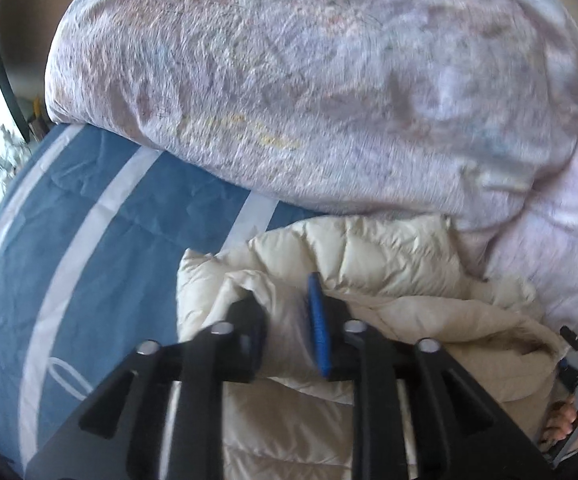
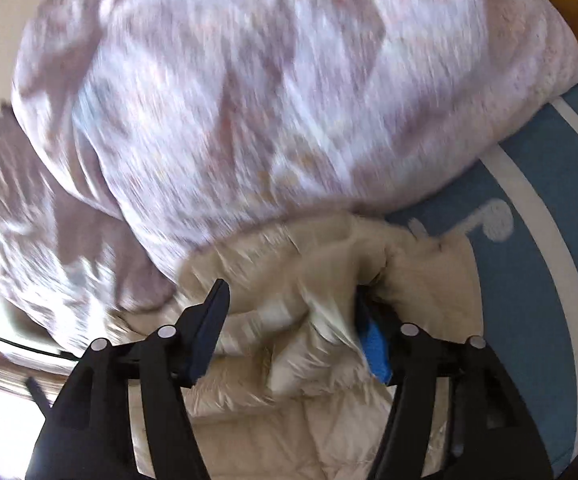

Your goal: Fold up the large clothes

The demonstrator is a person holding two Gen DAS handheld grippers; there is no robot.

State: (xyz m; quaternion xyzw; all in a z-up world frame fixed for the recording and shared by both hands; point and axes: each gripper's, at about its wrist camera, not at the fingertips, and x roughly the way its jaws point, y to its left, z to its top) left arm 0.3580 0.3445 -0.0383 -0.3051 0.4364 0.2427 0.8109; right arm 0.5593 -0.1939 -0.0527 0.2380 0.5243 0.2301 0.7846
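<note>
Cream quilted puffer jacket (image 1: pixel 369 264) lay crumpled on blue white-striped bedsheet (image 1: pixel 89 216), long axis unclear. Left hand-held gripper (image 1: pixel 287 320) and right hand-held gripper (image 2: pixel 289 320) both released, fabric loose between jaws.

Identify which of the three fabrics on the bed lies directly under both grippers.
The cream puffer jacket, quilted and shiny. The pink patterned duvet is piled behind it, and the blue white-striped bedsheet lies flat beneath.

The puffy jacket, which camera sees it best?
The left wrist view: the jacket is sharp there, its quilting clear. The right wrist view shows the jacket too, but blurred.
</note>
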